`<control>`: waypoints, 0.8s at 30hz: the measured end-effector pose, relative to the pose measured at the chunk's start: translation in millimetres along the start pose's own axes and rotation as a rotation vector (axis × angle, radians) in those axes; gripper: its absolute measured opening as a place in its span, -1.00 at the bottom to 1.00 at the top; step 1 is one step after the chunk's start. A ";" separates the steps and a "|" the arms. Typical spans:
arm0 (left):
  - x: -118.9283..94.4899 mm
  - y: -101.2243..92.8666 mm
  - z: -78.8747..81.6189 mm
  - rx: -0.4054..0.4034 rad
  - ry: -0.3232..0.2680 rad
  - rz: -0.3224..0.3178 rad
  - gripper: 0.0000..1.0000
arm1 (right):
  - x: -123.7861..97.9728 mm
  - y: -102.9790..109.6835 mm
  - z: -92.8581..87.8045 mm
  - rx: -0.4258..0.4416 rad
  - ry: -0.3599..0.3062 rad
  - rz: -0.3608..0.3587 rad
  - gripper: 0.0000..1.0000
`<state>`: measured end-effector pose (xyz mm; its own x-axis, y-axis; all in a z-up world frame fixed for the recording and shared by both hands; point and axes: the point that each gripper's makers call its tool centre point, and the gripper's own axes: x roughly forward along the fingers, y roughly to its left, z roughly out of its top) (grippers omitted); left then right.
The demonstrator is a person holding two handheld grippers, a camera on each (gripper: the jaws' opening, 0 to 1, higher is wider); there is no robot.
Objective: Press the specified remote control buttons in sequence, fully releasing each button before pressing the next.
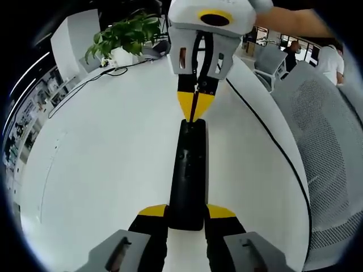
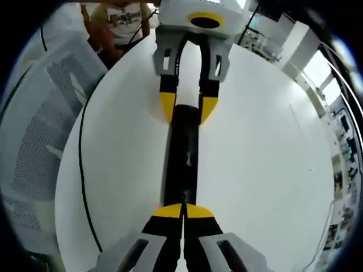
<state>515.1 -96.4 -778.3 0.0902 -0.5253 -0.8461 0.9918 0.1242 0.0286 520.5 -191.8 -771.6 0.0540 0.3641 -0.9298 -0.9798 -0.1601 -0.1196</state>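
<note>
A long black remote control (image 1: 190, 170) lies lengthwise on the white table (image 1: 102, 170). My left gripper (image 1: 187, 212) is shut on its near end, one yellow-tipped jaw on each side. From the top of the left gripper view comes my right gripper (image 1: 194, 107), jaws shut together, tips touching the remote's far end. In the right gripper view the remote (image 2: 182, 158) runs straight away from my right gripper (image 2: 182, 211), whose joined yellow tips rest on its near end. My left gripper (image 2: 188, 110) clamps the remote's far end there. The buttons are too dark to make out.
A potted plant (image 1: 127, 34) stands at the table's far edge, with a black cable (image 1: 272, 141) trailing along the right rim. A grey mesh chair (image 1: 334, 147) sits beside the table. A person (image 2: 122, 22) stands beyond the table's far edge in the right gripper view.
</note>
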 end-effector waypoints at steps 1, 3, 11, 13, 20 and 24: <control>0.0 0.0 0.0 -0.001 0.000 0.000 -0.52 | 0.0 0.1 0.0 -0.001 0.002 0.002 -1.00; 0.1 0.1 -0.1 0.000 0.001 0.001 -0.52 | 0.1 0.2 -0.1 -0.007 0.005 0.007 -1.00; 0.6 0.6 -0.3 -0.005 0.000 0.000 -0.52 | 1.1 0.7 0.9 -0.023 0.023 0.013 -1.00; 0.7 0.6 -0.4 -0.009 0.000 -0.002 -0.52 | 1.2 0.5 1.3 -0.021 0.038 0.018 -1.00; 1.1 0.9 -0.4 -0.007 0.006 0.003 -0.52 | 1.1 0.7 0.3 -0.007 0.045 0.032 -1.00; 1.2 1.2 -0.4 -0.006 0.007 0.002 -0.53 | 2.0 0.5 0.4 -0.023 0.079 0.039 -1.00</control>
<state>516.4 -96.5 -779.5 0.0915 -0.5194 -0.8496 0.9911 0.1304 0.0270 520.1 -190.8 -773.3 0.0319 0.2842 -0.9582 -0.9769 -0.1940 -0.0901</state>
